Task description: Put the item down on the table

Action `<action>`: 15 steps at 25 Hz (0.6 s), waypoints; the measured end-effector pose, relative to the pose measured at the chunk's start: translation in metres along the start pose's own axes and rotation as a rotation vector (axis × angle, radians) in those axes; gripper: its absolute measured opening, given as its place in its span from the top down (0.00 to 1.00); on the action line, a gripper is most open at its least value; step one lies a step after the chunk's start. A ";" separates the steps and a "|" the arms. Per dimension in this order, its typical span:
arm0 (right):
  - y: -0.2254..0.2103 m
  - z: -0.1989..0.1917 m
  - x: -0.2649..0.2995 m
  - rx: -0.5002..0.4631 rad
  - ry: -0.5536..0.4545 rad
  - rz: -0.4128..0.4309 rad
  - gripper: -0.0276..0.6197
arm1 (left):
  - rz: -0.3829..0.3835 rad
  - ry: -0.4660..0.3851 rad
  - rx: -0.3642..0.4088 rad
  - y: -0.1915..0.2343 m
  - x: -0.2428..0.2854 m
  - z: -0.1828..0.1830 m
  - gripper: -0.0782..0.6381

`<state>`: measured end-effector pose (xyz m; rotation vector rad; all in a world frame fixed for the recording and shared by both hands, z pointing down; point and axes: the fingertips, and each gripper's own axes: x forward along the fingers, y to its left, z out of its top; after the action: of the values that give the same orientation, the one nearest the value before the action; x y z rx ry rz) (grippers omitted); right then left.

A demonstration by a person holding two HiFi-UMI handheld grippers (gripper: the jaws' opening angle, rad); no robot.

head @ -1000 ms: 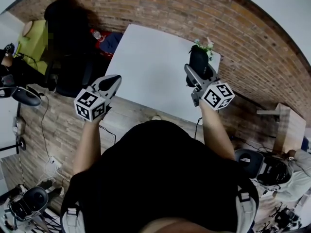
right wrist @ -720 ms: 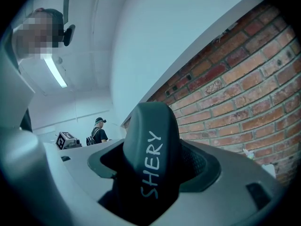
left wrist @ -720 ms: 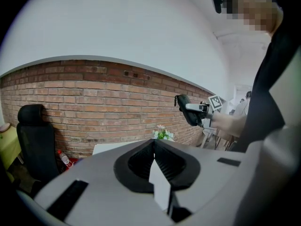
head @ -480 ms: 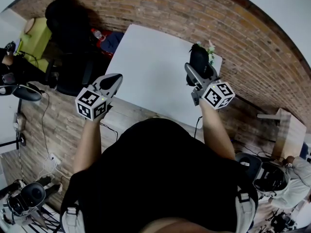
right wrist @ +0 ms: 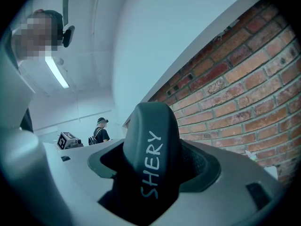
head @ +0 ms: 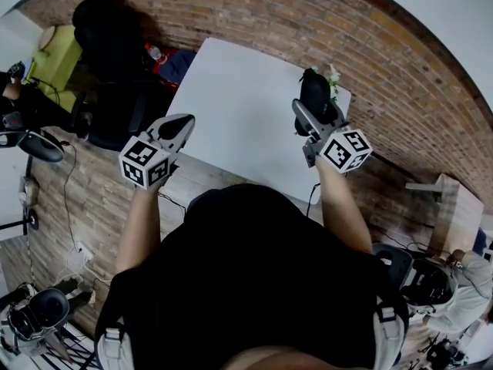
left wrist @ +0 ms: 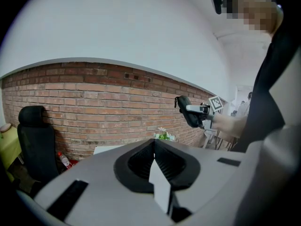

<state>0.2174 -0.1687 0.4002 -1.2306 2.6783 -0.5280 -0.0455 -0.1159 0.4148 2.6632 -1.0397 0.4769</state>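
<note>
My right gripper (head: 311, 123) is clamped on the dark case lettered SHERY (right wrist: 151, 145), its long axis running out along the jaws, apparently above the white table (head: 231, 106)'s far right corner; my left gripper (head: 176, 126), shut and empty, hangs well apart.

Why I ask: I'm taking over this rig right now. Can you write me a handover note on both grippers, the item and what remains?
Left gripper: jaws together, nothing between them, held up by the near left edge of the table.
Right gripper: shut on the black case, which is in the air near the plant at the far right corner.
Done: case is gripped.
Left: lower the case onto the table, open the jaws and pull away.
</note>
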 end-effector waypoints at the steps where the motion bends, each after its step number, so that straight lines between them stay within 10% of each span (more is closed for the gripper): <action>1: 0.001 0.000 -0.001 0.000 0.000 0.002 0.43 | -0.001 0.000 0.000 -0.001 -0.001 0.000 0.88; 15: 0.015 -0.006 0.008 -0.009 0.033 0.020 0.43 | 0.006 -0.033 -0.023 0.005 -0.019 0.000 0.88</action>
<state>0.2000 -0.1643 0.3999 -1.2069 2.7202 -0.5389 -0.0619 -0.1080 0.4082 2.6576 -1.0561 0.4209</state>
